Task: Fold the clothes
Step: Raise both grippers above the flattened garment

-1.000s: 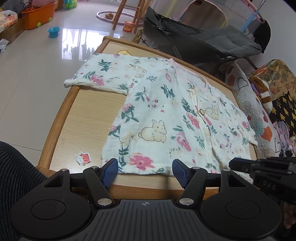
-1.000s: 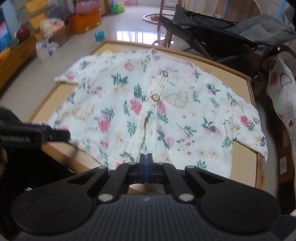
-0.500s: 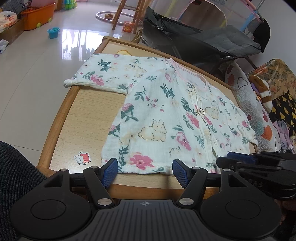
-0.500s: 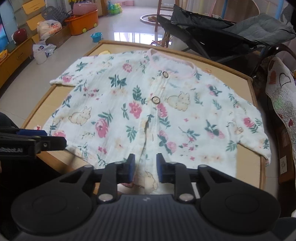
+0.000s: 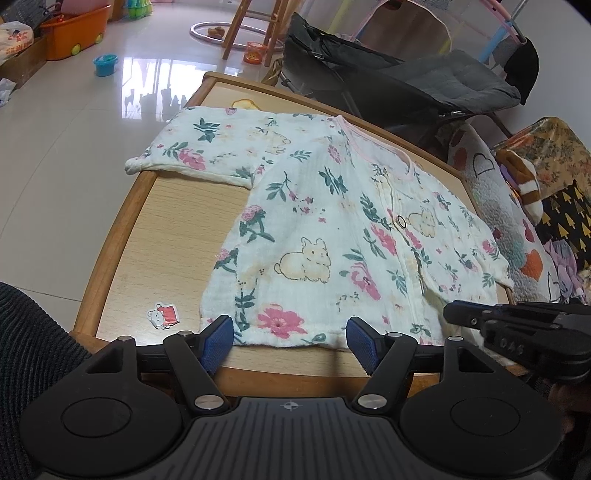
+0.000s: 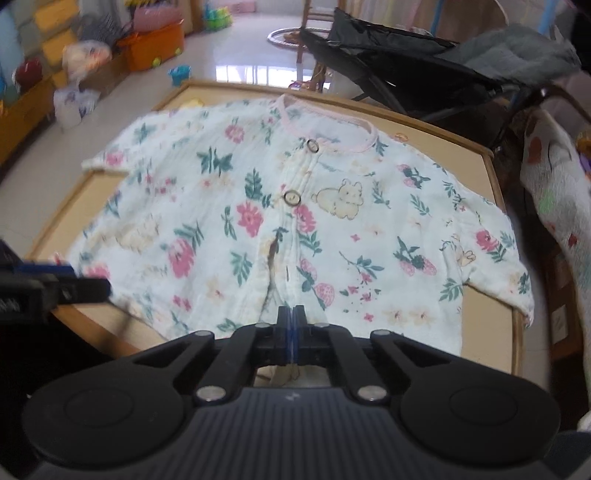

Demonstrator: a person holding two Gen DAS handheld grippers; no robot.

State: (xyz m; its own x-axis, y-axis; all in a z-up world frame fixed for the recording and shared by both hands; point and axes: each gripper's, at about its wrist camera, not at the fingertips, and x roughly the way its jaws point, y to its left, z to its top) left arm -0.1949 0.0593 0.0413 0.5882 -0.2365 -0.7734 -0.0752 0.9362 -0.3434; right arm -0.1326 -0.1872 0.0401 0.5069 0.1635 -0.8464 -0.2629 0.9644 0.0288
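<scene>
A white baby shirt (image 5: 332, 229) with pink flowers and rabbits lies flat, front up, on a small wooden table (image 5: 166, 221). My left gripper (image 5: 291, 341) hovers at the shirt's near hem. Its blue pads stand wide apart and are still opening, with the hem's edge between them but untouched. My right gripper (image 6: 291, 328) has its pads pressed together at the bottom of the button placket (image 6: 291, 221), pinching the shirt's hem (image 6: 240, 325). Fabric shows just under its fingers. In the left wrist view the right gripper (image 5: 448, 314) meets the hem at the right.
A sticker (image 5: 162, 315) lies on the table near the left front corner. A dark stroller (image 5: 388, 81) stands behind the table. Patterned cushions (image 5: 517, 221) press against its right side. An orange tub (image 5: 74, 33) and toys lie on the tiled floor at left.
The right gripper opened over the hem at the placket, then shut on it again. The left gripper stayed where it was, its pads a touch wider.
</scene>
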